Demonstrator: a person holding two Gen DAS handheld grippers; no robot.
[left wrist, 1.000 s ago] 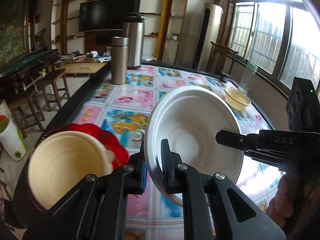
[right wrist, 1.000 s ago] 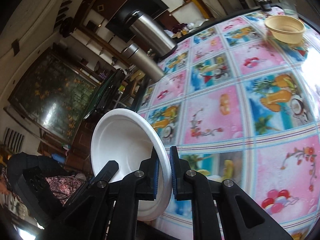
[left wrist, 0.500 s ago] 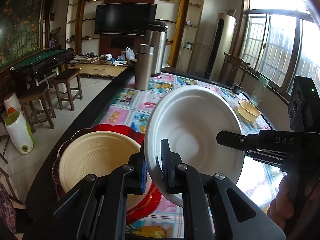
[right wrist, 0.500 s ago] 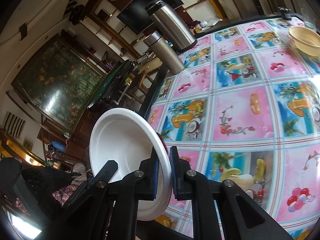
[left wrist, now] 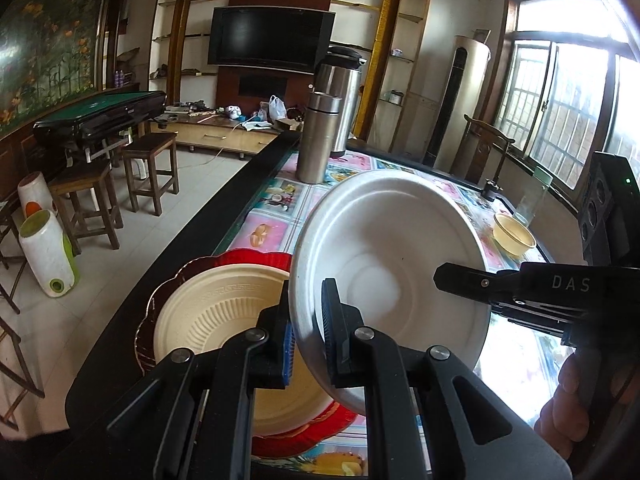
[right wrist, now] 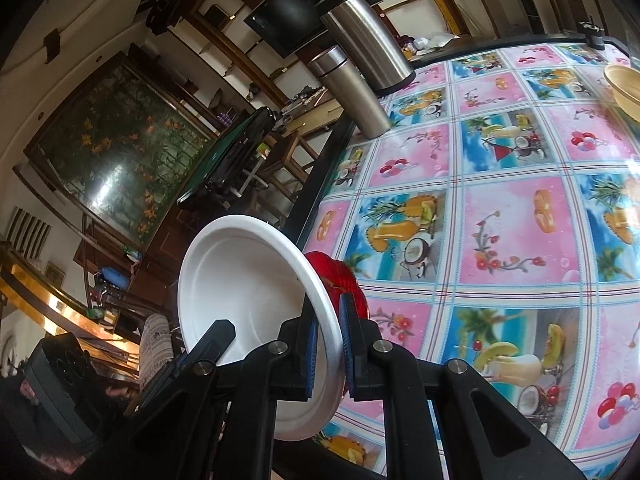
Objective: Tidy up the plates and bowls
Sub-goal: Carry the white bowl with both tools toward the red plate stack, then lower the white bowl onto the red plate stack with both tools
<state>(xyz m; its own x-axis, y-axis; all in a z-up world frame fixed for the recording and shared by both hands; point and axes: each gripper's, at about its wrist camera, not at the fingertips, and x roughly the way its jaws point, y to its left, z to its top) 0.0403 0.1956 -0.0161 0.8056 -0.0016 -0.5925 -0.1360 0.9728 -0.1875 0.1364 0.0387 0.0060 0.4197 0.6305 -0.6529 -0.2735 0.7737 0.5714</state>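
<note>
Nearest the cameras, the left gripper (left wrist: 306,340) pinches the rim of the white plate (left wrist: 400,256), and the right gripper (right wrist: 328,354) pinches the same rim on the opposite side — both sets of jaws are pressed together on it. The plate is held in the air, tilted steeply, above the near end of the table (right wrist: 500,240).

Just below and to the left lies the cream plate (left wrist: 216,320), resting inside the red plate (left wrist: 256,258) at the table edge. Far across the patterned cloth, a cream bowl (left wrist: 514,236) stands well apart, near a clear glass (left wrist: 534,200). Two steel flasks (left wrist: 320,144) stand at the far left edge.

Step in hand, as judged: carrying the white plate to the stack. The next move calls for levelling the plate, centring it over the cream plate, lowering it, then spreading both grippers together — an uneven release could tip it off.
</note>
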